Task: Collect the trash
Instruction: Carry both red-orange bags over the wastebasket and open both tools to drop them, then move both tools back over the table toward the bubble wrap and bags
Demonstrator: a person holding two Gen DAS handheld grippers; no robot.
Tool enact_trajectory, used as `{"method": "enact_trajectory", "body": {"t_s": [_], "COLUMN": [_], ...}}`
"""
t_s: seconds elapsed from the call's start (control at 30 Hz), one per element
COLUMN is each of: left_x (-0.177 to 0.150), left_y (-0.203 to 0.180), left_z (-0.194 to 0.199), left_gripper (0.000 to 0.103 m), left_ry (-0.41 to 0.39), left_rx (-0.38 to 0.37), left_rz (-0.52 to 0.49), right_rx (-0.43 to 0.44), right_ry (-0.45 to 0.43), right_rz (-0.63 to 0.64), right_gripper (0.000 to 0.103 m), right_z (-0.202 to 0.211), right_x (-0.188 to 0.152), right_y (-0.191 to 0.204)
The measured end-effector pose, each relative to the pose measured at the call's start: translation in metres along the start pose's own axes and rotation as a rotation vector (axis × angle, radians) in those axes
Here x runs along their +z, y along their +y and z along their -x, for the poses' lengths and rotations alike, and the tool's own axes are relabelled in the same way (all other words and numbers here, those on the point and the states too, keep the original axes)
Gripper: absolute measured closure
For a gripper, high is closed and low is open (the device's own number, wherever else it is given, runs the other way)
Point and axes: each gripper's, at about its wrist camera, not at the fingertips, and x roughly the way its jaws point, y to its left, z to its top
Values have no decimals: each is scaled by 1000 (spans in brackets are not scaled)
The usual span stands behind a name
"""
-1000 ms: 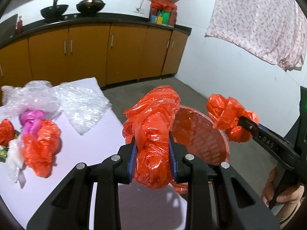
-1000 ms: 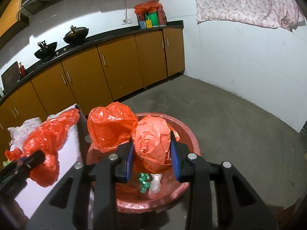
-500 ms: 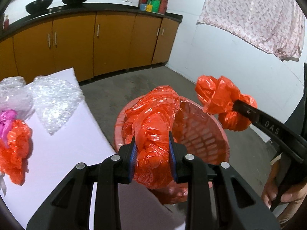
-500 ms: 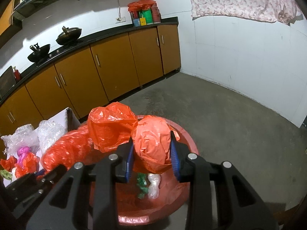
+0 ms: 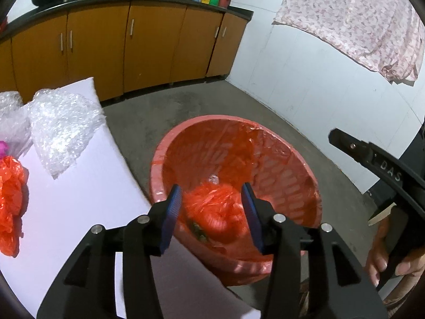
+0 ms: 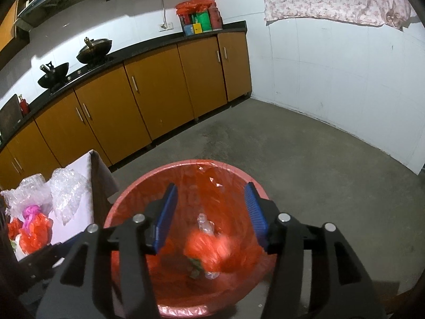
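Orange bag trash (image 5: 215, 207) lies blurred down inside the red bin (image 5: 297, 159), below and between the left gripper (image 5: 212, 207) fingers, untouched; likewise under the right gripper (image 6: 211, 210). Both pairs are opening, holding nothing.

Home kitchen; woks (image 6: 94, 49) on counter; orange cabinets (image 6: 156, 95)

light: bright indoor, even | shadows: soft | blur: falling orange bags (image 6: 209, 250) | edges: fisheye warp, dark vignette
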Motion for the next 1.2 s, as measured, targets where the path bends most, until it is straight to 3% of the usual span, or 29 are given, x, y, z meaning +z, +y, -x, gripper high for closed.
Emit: {"method": "enact_trajectory", "body": {"t_s": [0.3,0.67,0.8,0.97,1.2], "left_x": [-6,-35,-52,-74,-96], "left_y": [29,96,131,176,229], "left_z": [40,116,144,177,206], "left_gripper": [51,45,45,41,34], "left_ry": [-73,-174,-198,-236,-258], "left_rx": [91,276,373,552,661], "left_rz": [30,111,172,216,321], "right_rx": [8,112,157,208,277], "right_ry": [-6,19,34,48,81], "right_rz": [34,106,150,199,259], "right_gripper": [50,50,50,50,44], "right_z": [8,19,22,25,22], "right_x": [-3,-14,-23,-34,-46], "right_y": [12,65,93,128,178]}}
